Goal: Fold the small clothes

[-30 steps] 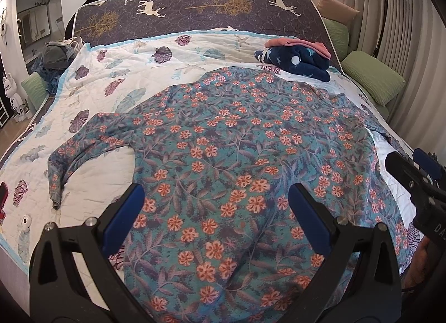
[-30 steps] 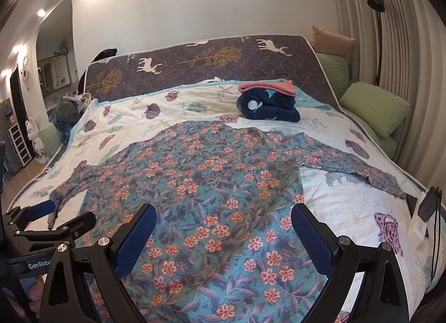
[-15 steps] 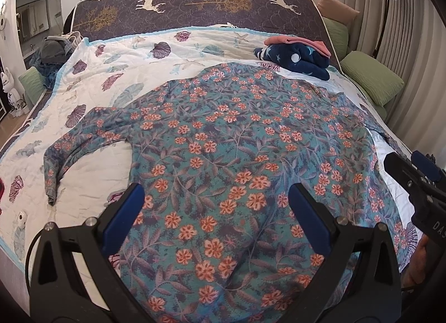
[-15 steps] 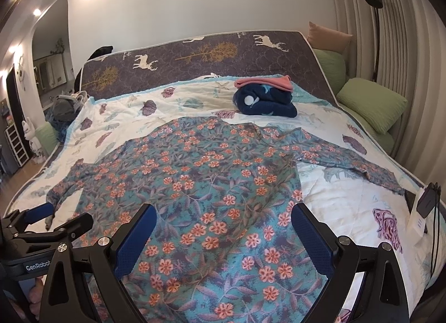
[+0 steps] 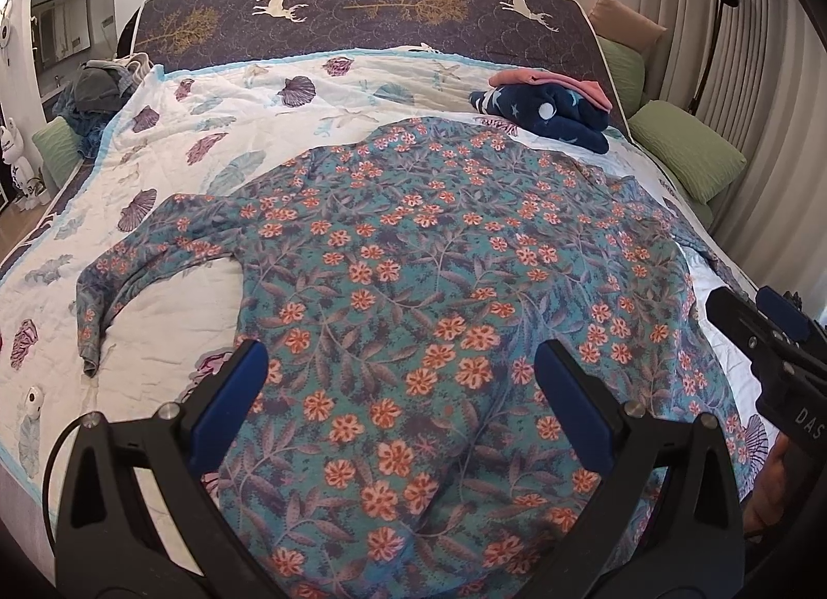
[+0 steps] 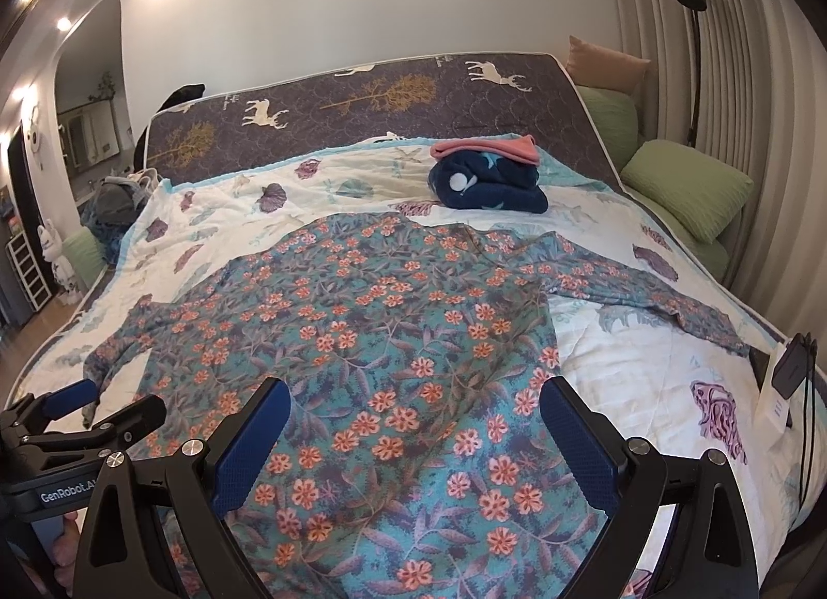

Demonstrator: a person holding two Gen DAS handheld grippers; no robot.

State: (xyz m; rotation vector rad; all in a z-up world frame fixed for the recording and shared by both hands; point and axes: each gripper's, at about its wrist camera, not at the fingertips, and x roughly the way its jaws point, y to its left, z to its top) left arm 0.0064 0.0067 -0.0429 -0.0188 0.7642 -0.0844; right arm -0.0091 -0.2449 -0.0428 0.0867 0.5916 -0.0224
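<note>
A teal long-sleeved floral shirt (image 5: 439, 278) lies spread flat on the bed, sleeves out to both sides; it also shows in the right wrist view (image 6: 382, 340). My left gripper (image 5: 400, 377) is open and empty, above the shirt's lower hem. My right gripper (image 6: 416, 413) is open and empty, above the hem further right. Each gripper shows at the edge of the other's view: the right one (image 5: 765, 330) and the left one (image 6: 98, 408). A folded navy and pink pile (image 6: 486, 172) sits near the headboard.
The bed has a white shell-print quilt (image 5: 217, 134) and a dark headboard (image 5: 362, 15). Green pillows (image 5: 687, 154) and a floor lamp (image 6: 695, 41) stand at the right. A heap of clothes (image 5: 98, 87) lies at the left. A dark device with cables (image 6: 791, 371) rests on the bed's right edge.
Both views have shifted slightly, with the shirt sitting a little lower and nearer. Both grippers stay open and the shirt has not moved.
</note>
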